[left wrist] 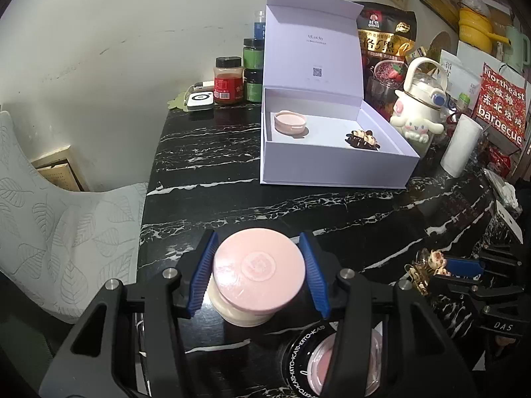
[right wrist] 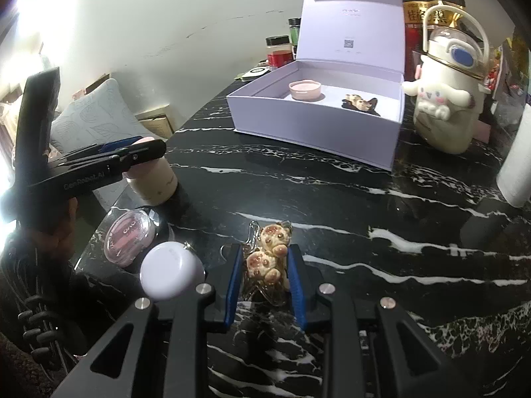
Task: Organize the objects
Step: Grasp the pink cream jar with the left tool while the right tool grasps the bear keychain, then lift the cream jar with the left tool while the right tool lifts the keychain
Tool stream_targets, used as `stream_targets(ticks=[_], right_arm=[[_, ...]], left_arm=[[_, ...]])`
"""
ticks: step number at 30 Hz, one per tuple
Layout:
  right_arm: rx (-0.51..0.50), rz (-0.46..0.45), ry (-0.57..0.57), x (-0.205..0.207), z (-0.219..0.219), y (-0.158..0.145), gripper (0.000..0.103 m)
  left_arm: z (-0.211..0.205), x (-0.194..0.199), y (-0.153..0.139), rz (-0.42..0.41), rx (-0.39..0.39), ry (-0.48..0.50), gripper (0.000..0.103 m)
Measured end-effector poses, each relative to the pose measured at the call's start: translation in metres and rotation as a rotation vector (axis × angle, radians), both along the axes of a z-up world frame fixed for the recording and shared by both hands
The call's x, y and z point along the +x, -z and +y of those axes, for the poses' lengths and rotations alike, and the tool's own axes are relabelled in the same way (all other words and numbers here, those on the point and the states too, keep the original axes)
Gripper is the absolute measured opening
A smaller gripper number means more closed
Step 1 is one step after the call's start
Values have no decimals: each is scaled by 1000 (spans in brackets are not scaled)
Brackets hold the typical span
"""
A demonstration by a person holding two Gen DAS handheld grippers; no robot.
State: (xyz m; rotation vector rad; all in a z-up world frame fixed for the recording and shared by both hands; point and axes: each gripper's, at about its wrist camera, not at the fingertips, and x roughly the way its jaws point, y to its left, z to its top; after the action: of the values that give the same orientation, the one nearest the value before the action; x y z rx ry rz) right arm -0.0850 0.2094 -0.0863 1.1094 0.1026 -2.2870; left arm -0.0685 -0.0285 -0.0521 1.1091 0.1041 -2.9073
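Grippers both busy on my end: left gripper [left wrist: 258,277] is clamped on the pink-lidded jar [left wrist: 257,275] near the marble table [left wrist: 332,205] edge, right gripper [right wrist: 264,273] squeezes the bear hair clip [right wrist: 267,258]. White box [right wrist: 318,132] sits open farther back, with a pink dish [right wrist: 305,90] and another clip [right wrist: 360,103] inside.

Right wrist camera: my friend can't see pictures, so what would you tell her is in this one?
The right gripper is shut on a bear-paw hair clip on a black marble table. Behind it, an open white box holds a pink dish and another clip. At left, the left gripper grips a pink-lidded jar.
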Motion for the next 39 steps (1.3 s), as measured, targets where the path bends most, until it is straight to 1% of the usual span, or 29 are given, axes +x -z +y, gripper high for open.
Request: stream_targets(ticks=[2, 6, 7, 11, 19, 24, 26, 27, 29, 31, 35, 39], right_arm=[[8, 9, 8, 1, 0, -1, 31], [4, 26, 3, 3, 0, -4, 53], [-3, 27, -7, 4, -1, -5, 55], [26, 37, -11, 5, -7, -2, 55], [34, -9, 0, -4, -11, 11, 55], [49, -16, -4, -7, -16, 17, 55], [54, -21, -6, -9, -17, 18, 52], [55, -23, -9, -9, -17, 19, 48], [56, -17, -12, -8, -17, 18, 46], [57, -5, -14, -8, -17, 15, 41], [59, 0, -13, -9, -16, 14, 41], [57, 6, -15, -9, -15, 13, 41]], left_arm=[[-1, 0, 0, 2, 12, -3, 49], [-2, 2, 1, 3, 28, -4, 49], [-3, 1, 2, -1, 32, -4, 50], [-3, 1, 5, -7, 33, -6, 51], [-8, -2, 11, -25, 54, -9, 58], [-9, -6, 16, -31, 55, -4, 59], [-10, -7, 17, -28, 64, -4, 59], [-11, -8, 18, -29, 67, -4, 59], [-11, -8, 18, -29, 64, -3, 58], [-9, -8, 17, -24, 40, -7, 57], [-6, -8, 14, -15, 7, 1, 53], [-8, -7, 9, -12, 9, -2, 49]])
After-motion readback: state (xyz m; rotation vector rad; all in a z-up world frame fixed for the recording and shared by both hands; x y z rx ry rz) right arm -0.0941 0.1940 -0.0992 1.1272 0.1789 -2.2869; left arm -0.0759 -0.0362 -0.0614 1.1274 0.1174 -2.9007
